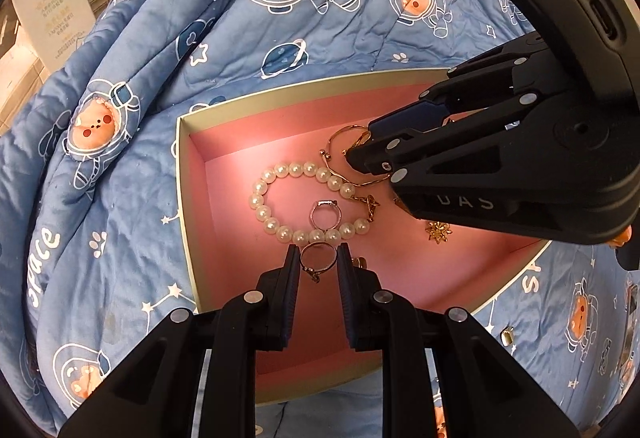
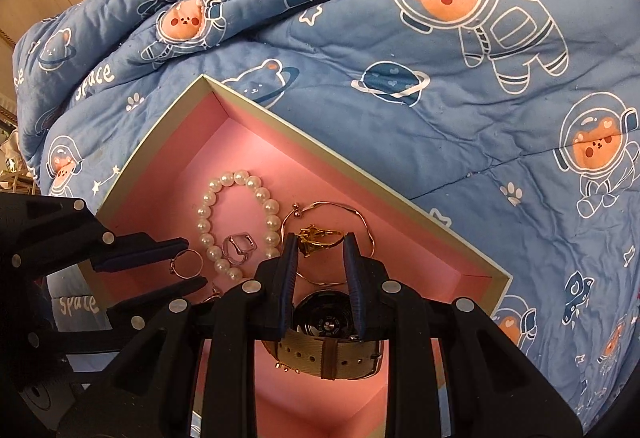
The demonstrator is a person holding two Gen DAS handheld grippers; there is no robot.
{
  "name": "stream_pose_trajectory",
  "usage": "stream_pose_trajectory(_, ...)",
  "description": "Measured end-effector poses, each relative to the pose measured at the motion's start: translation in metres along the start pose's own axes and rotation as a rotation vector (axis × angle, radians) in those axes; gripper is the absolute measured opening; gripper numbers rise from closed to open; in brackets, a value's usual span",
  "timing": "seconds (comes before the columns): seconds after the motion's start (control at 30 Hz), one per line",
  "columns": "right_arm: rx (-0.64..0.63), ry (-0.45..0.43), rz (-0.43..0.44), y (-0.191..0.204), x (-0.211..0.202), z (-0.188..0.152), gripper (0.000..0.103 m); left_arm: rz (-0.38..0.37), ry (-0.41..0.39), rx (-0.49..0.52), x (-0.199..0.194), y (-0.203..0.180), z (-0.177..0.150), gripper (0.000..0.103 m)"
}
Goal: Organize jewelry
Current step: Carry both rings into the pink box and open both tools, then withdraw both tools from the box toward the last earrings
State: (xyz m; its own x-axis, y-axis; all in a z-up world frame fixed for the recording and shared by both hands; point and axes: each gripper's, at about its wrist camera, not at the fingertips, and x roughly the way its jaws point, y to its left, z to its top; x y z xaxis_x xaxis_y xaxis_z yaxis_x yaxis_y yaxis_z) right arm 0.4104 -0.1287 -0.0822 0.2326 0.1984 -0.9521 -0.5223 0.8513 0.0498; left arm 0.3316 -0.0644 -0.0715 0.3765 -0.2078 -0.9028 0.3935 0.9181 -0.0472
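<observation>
A pink-lined box lies on the quilt. In it are a pearl bracelet, a silver ring, a thin gold bangle and a watch. My left gripper holds a thin ring between its fingertips over the box floor. My right gripper holds a gold ring between its fingertips, above the bangle.
A blue quilt with bear astronauts lies under and around the box, bunched high at the left. A gold star charm and a gold chain lie in the box. Cardboard boxes stand beyond the quilt.
</observation>
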Motion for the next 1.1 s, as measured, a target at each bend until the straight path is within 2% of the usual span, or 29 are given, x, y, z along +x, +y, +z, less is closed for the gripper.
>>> stream_pose_trajectory(0.07,-0.004,-0.001,-0.003,0.001,0.0,0.0,0.024,0.004,-0.004,0.006,-0.001,-0.001,-0.001,0.022)
stream_pose_trajectory(0.17,0.004,-0.002,-0.012,0.002,0.0,-0.003,0.026,0.013,-0.024,0.009,-0.004,-0.001,0.0,0.04)
stream_pose_trajectory(0.27,0.029,-0.016,-0.002,-0.003,0.001,-0.004,0.027,0.006,-0.04,0.007,-0.009,-0.001,-0.001,0.045)
stream_pose_trajectory(0.37,0.057,-0.048,0.013,-0.009,-0.008,-0.005,0.045,0.019,-0.064,0.022,-0.019,-0.003,-0.003,0.053)
stream_pose_trajectory(0.57,0.127,-0.159,0.076,-0.014,-0.035,-0.016,0.047,0.009,-0.151,0.011,-0.05,-0.005,-0.02,0.07)
stream_pose_trajectory(0.67,0.188,-0.227,0.11,-0.016,-0.055,-0.031,0.051,0.005,-0.189,-0.007,-0.063,-0.006,-0.036,0.077)
stream_pose_trajectory(0.73,0.2,-0.269,0.116,-0.012,-0.068,-0.04,0.052,0.01,-0.21,-0.015,-0.068,-0.008,-0.046,0.079)
stream_pose_trajectory(0.8,0.202,-0.31,0.114,-0.009,-0.082,-0.055,0.052,0.028,-0.23,-0.024,-0.074,-0.009,-0.057,0.086)
stream_pose_trajectory(1.1,0.215,-0.392,0.066,0.009,-0.112,-0.137,0.052,-0.013,-0.272,-0.097,-0.082,-0.017,-0.11,0.091)
